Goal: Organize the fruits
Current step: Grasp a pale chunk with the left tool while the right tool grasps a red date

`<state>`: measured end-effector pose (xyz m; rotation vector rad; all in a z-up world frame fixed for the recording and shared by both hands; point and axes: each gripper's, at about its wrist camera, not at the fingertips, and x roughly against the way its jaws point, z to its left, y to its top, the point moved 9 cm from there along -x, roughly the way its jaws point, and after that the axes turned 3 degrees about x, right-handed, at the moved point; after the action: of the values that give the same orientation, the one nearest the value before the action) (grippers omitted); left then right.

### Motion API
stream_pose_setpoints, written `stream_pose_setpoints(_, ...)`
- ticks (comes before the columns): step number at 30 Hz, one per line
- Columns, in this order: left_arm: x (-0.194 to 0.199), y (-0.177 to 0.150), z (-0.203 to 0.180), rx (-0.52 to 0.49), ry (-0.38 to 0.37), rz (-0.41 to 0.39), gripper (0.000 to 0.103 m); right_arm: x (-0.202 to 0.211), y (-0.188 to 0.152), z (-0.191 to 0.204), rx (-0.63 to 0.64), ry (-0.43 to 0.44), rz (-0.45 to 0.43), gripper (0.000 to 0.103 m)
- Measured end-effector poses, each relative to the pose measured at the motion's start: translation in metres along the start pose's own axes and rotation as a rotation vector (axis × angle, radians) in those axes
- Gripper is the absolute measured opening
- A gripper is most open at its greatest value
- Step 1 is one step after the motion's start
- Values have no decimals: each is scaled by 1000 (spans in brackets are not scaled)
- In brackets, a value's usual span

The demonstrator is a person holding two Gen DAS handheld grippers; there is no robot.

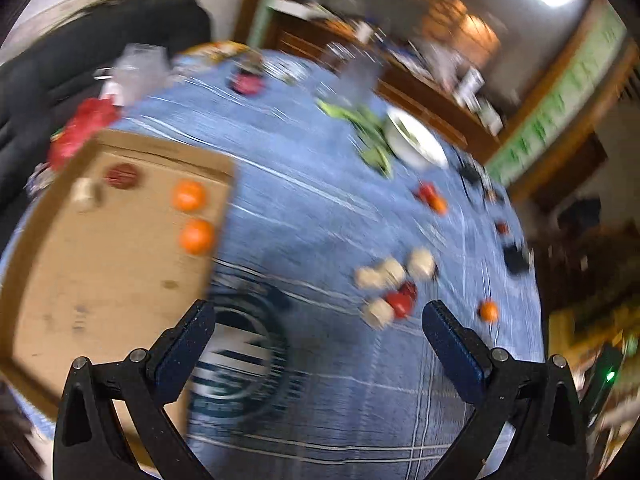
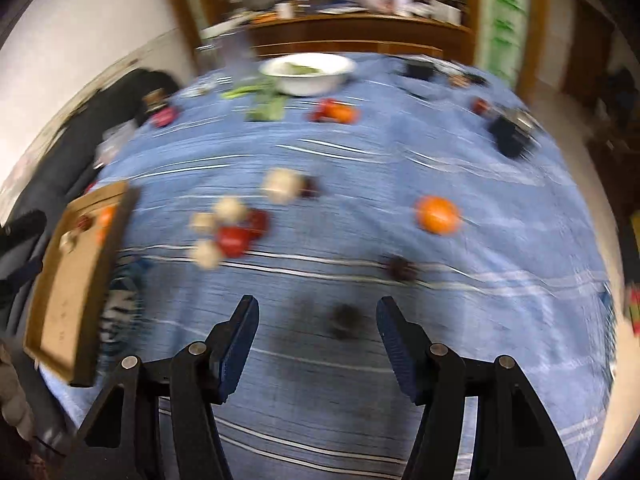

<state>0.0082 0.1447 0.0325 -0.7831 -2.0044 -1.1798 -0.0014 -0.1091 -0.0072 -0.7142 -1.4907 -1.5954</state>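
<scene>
Right wrist view: a loose orange (image 2: 437, 214) lies on the blue tablecloth (image 2: 360, 160) ahead and to the right of the right gripper (image 2: 316, 320), whose jaws stand apart on nothing. Nearer it, two dark blurred fruits (image 2: 401, 268) lie in the path. The left gripper (image 1: 316, 320), spread wide and empty, hangs beside the cardboard tray (image 1: 100, 280) at the table's left edge, with two oranges (image 1: 189, 196) inside.
</scene>
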Motion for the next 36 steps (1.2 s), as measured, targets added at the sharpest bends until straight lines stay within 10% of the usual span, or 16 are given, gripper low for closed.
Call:
stream_pose_setpoints(5,-42,-31,-39,-105,-11,102,102,-3,-12,-38,-60,-2,17,65)
stream_pose_setpoints(12,-73,-51,-52,-198,-38,186,70,-18,-14,-30,-27,78,47,65)
stream_pose_setpoints(29,-124,-51,-67,-399,75,198,66,-55,-13,5,90,102,98,60)
stream_pose_setpoints(32,-123,-50,-68,-418,85,187,32,-57,-14,6,91,94,100,51)
stream_pose_setpoints(36,-119,-50,-66,-389,50,209,32,-58,-12,9,100,83,96,28)
